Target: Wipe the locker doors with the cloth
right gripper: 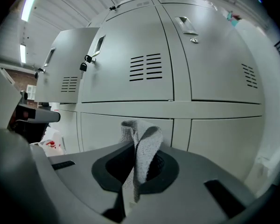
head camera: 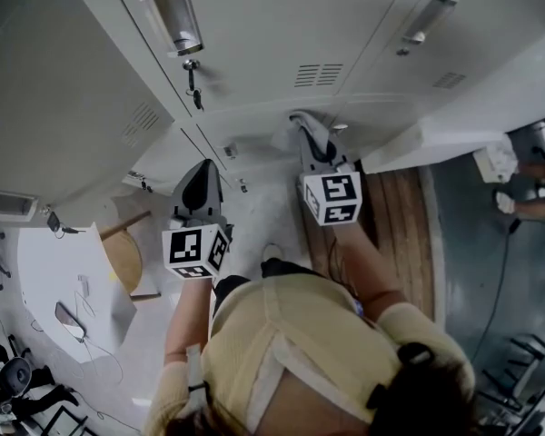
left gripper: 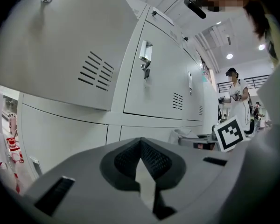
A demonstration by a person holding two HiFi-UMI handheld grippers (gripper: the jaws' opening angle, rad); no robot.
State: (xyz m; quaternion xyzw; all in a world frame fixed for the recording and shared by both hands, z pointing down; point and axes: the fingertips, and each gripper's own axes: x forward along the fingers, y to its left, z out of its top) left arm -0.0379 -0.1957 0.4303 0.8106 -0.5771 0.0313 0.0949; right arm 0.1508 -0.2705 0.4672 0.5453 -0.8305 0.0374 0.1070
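Note:
Grey metal lockers fill all three views. An upper door with vent slots and a key in its lock stands closed; the door to its left hangs open. My right gripper is shut on a light grey cloth, which sticks up out of its jaws. It points at the lower locker doors, a short way off them. My left gripper is held lower and to the left. Its jaws are shut with nothing between them, and it faces the lower doors under the open door.
A round wooden stool and a white table with cables stand to my left. A wooden floor strip runs along the lockers on my right. Another person stands further down the row.

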